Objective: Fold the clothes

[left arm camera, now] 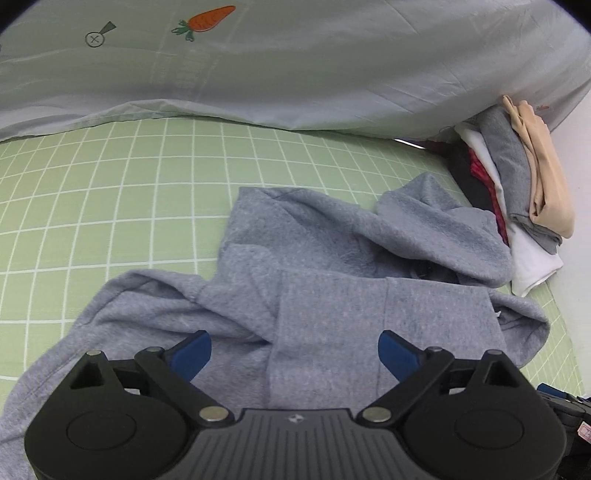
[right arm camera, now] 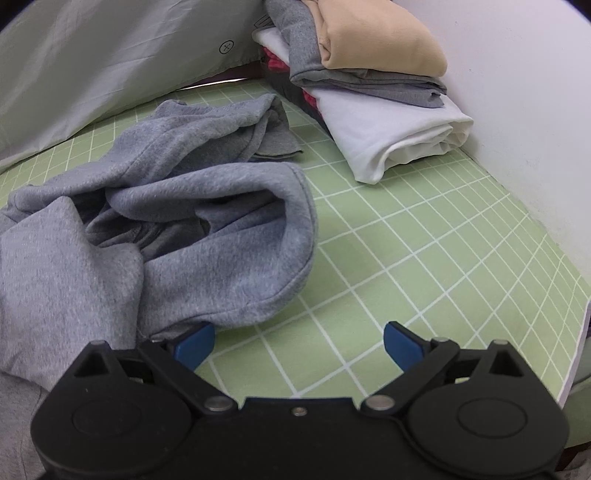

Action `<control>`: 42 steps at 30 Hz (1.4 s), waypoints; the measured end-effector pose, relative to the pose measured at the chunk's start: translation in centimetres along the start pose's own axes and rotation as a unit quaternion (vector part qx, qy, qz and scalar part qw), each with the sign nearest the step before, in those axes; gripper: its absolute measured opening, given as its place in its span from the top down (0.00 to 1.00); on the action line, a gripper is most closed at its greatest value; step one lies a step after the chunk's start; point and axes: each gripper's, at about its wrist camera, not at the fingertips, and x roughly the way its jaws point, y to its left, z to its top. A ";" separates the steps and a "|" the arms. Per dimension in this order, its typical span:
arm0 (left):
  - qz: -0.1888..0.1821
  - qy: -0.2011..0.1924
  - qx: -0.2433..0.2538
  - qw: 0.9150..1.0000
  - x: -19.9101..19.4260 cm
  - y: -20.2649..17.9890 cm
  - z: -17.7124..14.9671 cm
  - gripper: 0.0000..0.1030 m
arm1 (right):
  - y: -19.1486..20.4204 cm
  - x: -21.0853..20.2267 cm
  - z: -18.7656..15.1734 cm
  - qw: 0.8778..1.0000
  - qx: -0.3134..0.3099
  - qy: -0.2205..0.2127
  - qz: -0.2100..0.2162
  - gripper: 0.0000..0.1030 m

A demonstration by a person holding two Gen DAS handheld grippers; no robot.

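Sweatshirt: a grey fleece sweatshirt (left arm camera: pixel 332 295) lies crumpled on the green sheet (left arm camera: pixel 110 206), partly folded over itself, spread from the near edge toward the pile of folded clothes.
Sweatshirt, right view: its rounded hem or hood edge (right arm camera: pixel 291 236) curls open toward the camera; which part of the garment this is cannot be told.
Left gripper: the left gripper (left arm camera: pixel 294 354) hovers low over the sweatshirt, its 2 blue fingers (left arm camera: pixel 194 352) spread wide with nothing between them.
Right gripper: the right gripper (right arm camera: pixel 299 349) has its fingers spread wide too, over bare sheet; its left finger (right arm camera: pixel 195 345) sits at the cloth's edge, and whether it touches the cloth is hard to make out.
Pile: folded clothes (right arm camera: pixel 369 85) are stacked near the wall (right arm camera: pixel 535 110), with tan on top, then grey, then white; red and dark pieces lower down are mostly hidden.
Quilt: a pale quilt (left arm camera: pixel 295 62) with a carrot print (left arm camera: pixel 207 20) fills the back and covers the far end of the sheet.
Cut off: the sweatshirt's near part is hidden behind both gripper bodies, and its left side runs out of frame in the right view.
Hard to see: the dark fold inside the sweatshirt (left arm camera: pixel 424 271) is in shadow.
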 end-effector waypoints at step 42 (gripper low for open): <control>0.146 -0.021 -0.123 0.981 -5.0 12.0 -7.4 0.30 | 1.8 -2.0 0.8 0.996 0.025 -0.017 0.086 0.04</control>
